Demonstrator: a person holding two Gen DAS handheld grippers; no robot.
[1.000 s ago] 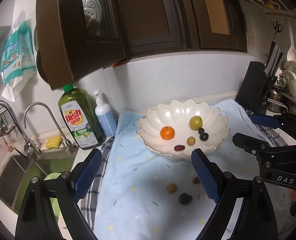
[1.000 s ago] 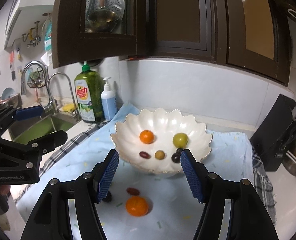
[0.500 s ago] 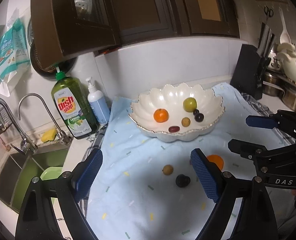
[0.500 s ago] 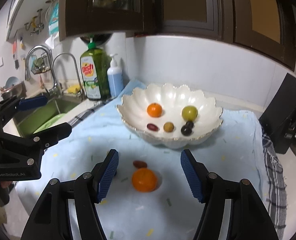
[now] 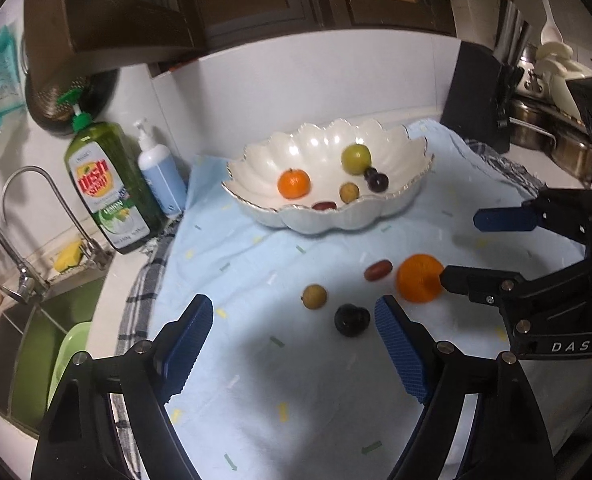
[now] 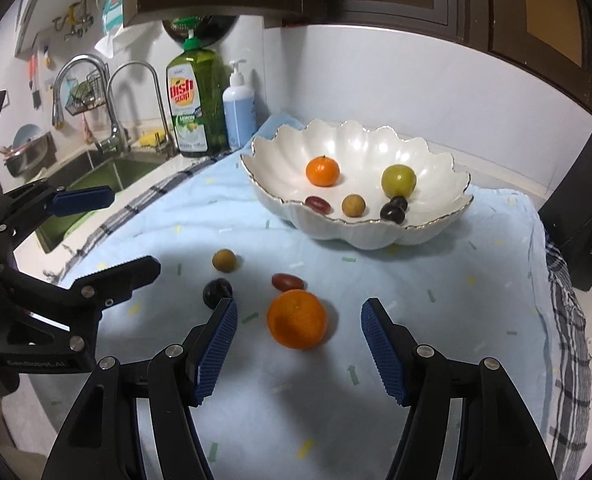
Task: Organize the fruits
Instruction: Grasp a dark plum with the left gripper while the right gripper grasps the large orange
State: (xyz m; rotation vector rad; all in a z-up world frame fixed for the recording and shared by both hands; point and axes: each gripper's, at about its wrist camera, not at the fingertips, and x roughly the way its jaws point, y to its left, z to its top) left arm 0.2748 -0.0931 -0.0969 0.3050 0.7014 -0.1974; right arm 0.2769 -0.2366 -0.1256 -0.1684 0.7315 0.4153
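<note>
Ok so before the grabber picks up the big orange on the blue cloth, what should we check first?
1. Right gripper open wide enough: ok.
2. Big orange lined up between its fingers: ok.
3. Red grape clear of the orange: cannot tell, they look very close.
4. Left gripper out of the way: ok, open and off to the side.
5. Room in the white bowl: ok.

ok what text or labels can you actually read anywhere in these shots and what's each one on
"dish soap": label of the green dish soap bottle.
"LEMON": lower on that label, left wrist view; the finer print is too small to read.
"DAS": body of the right gripper.
"GenRobot.AI": body of the left gripper, blurred but legible.
Blue pump bottle: print unreadable.
</note>
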